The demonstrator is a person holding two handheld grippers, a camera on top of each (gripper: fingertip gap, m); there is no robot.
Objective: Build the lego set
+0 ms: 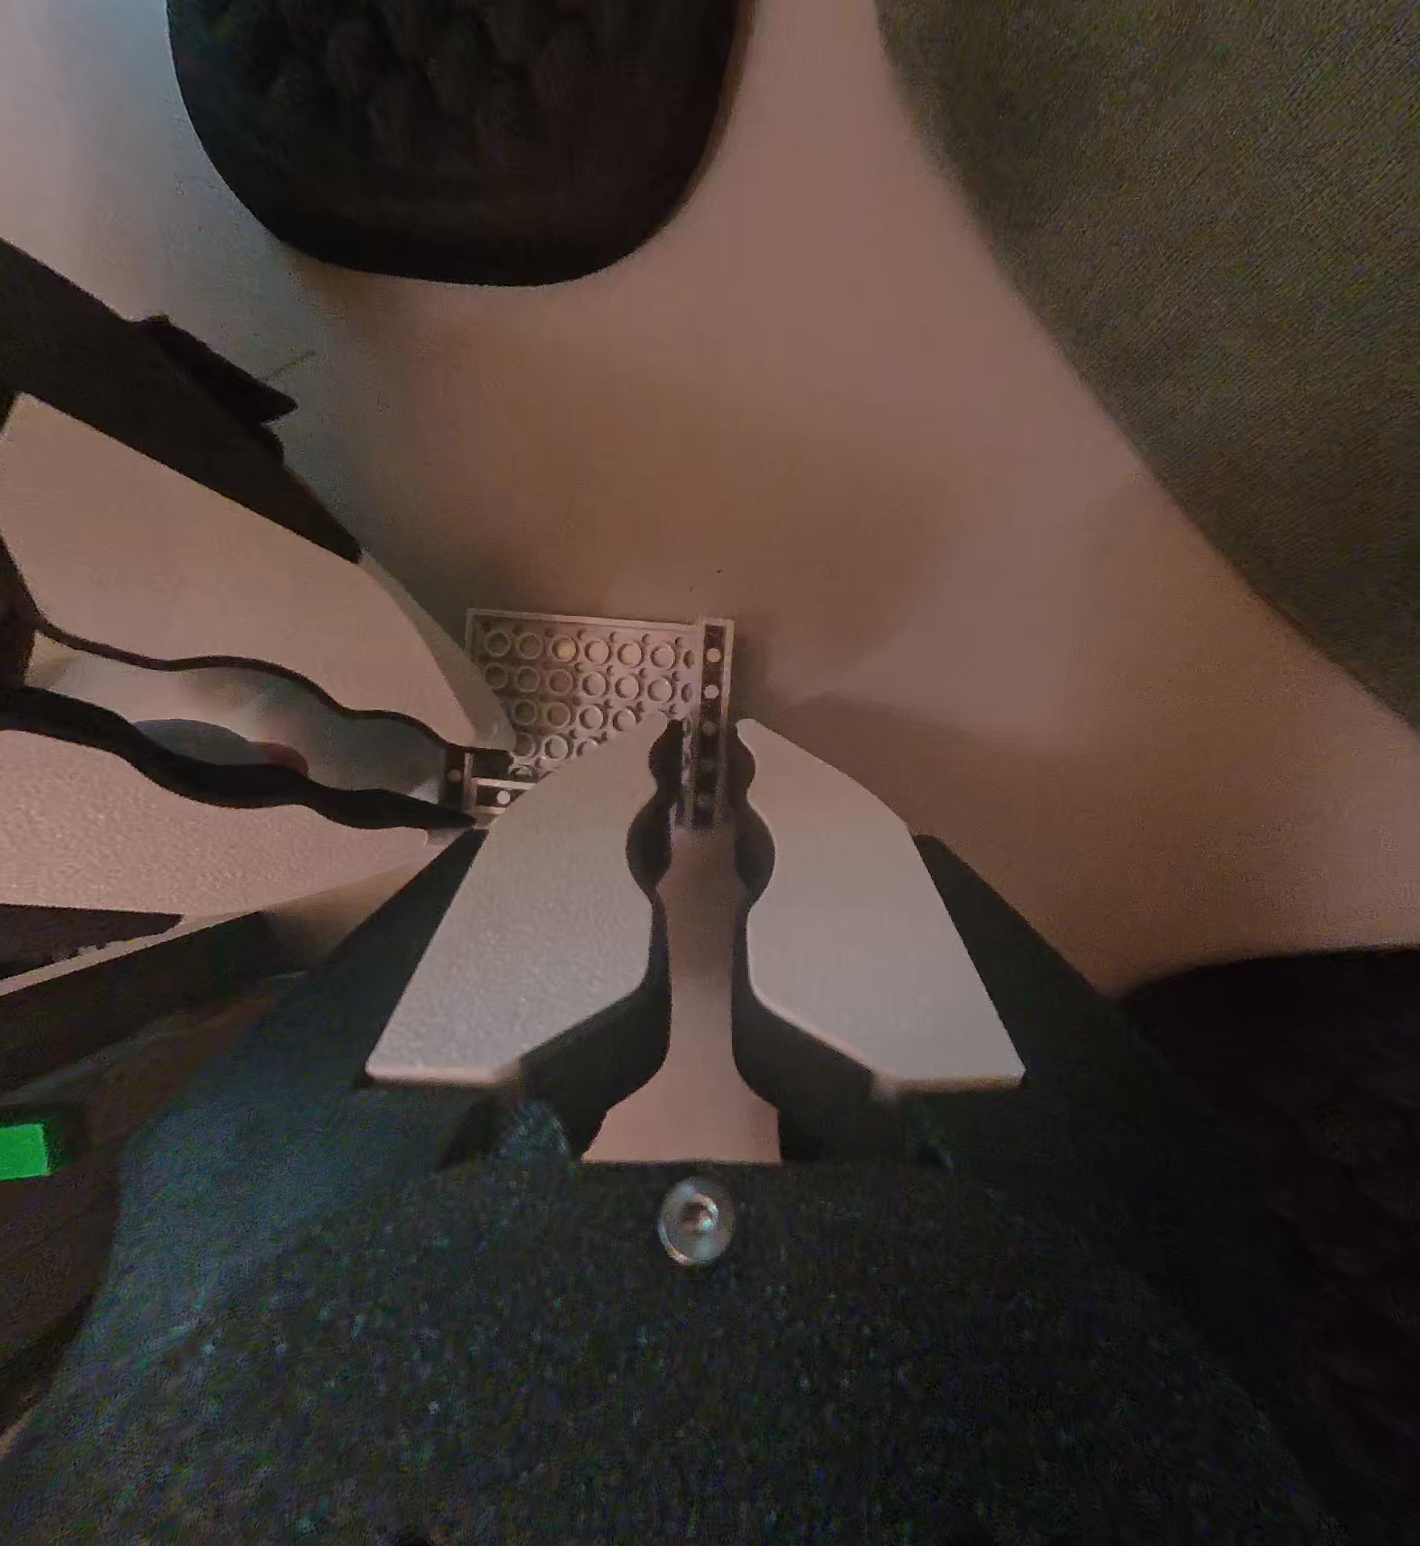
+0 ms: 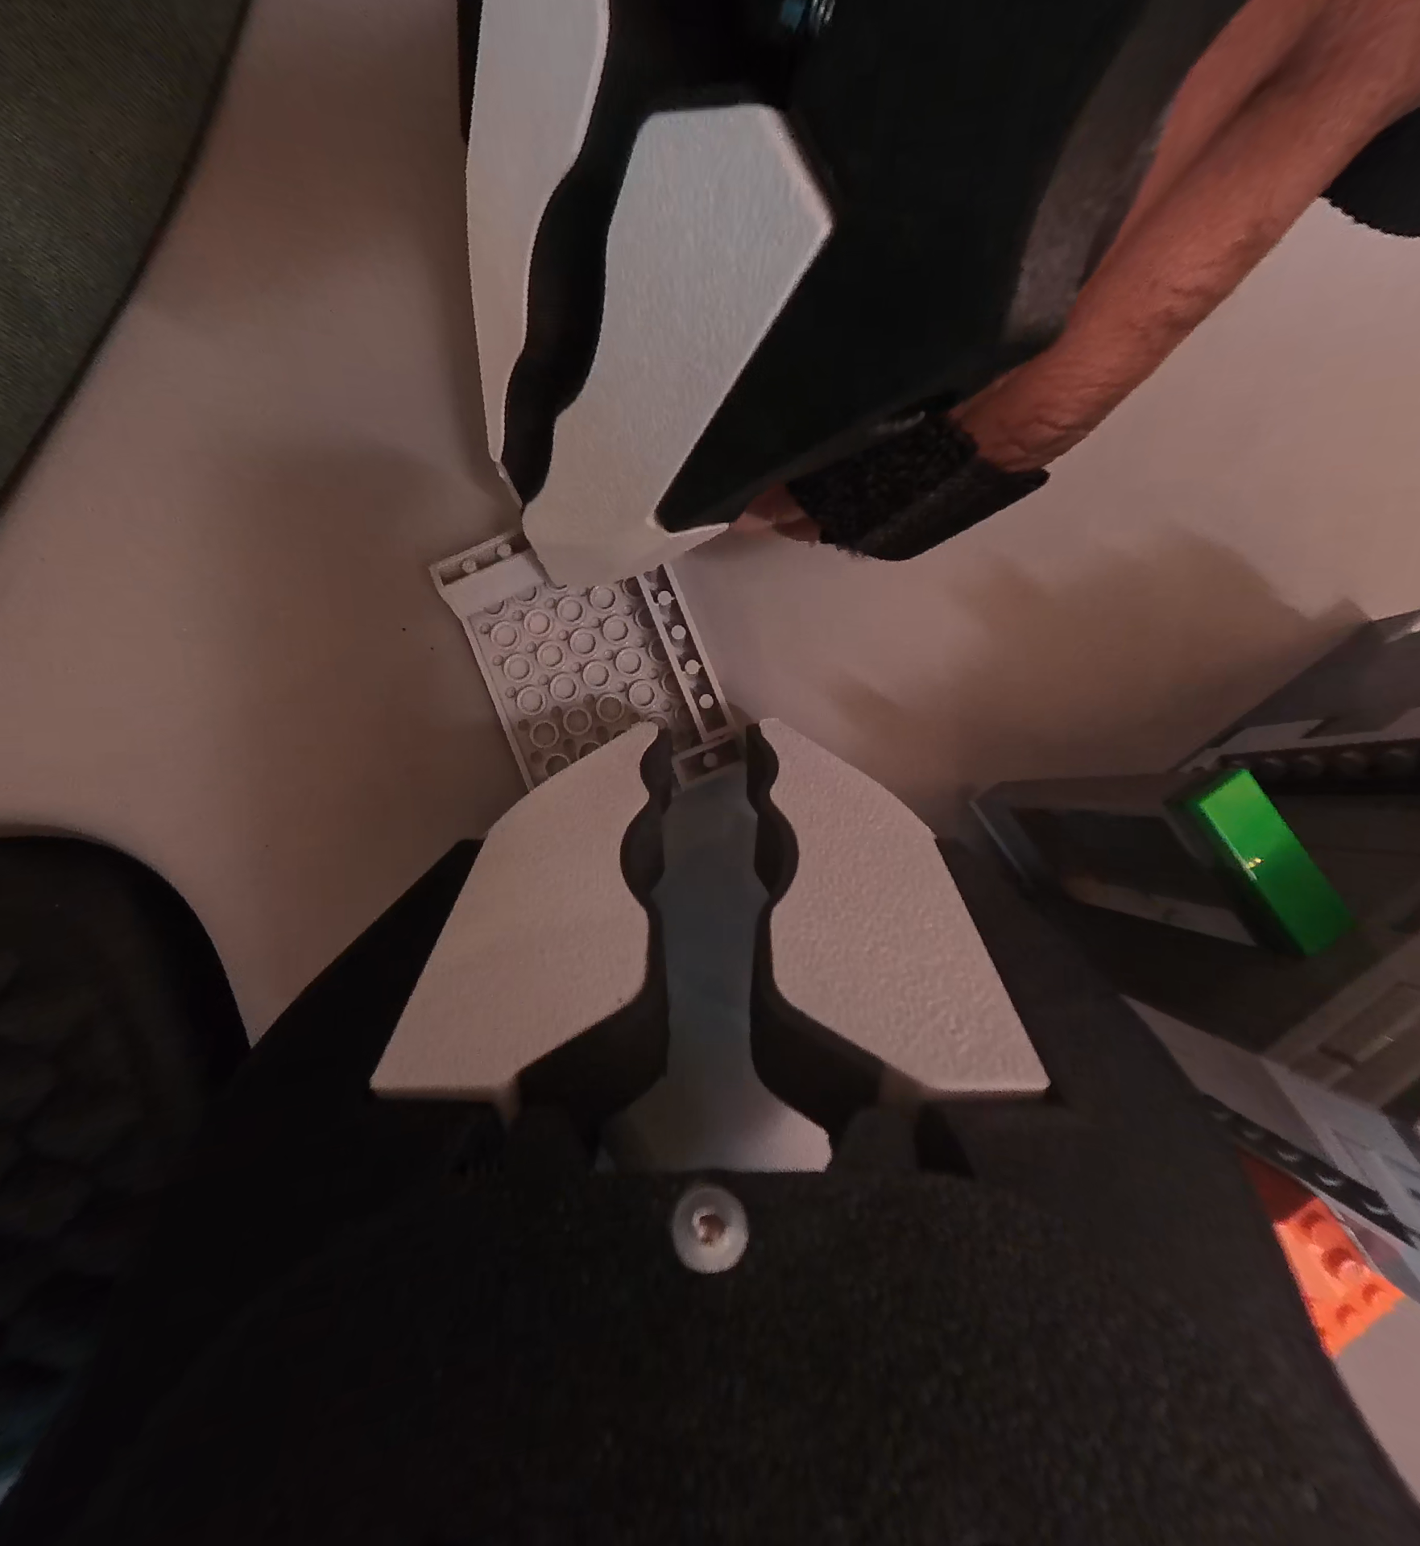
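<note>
No readable text or markings.

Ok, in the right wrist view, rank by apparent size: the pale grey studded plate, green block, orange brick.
1. Pale grey studded plate
2. Green block
3. Orange brick, partly hidden

The green block and orange brick sit nearer the camera, so true sizes stay unsure.

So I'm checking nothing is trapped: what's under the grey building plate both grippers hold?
Only the pale table shows around the upturned grey plate. Whatever lies beneath it is covered, and each hand-held gripper hides one edge.
</note>
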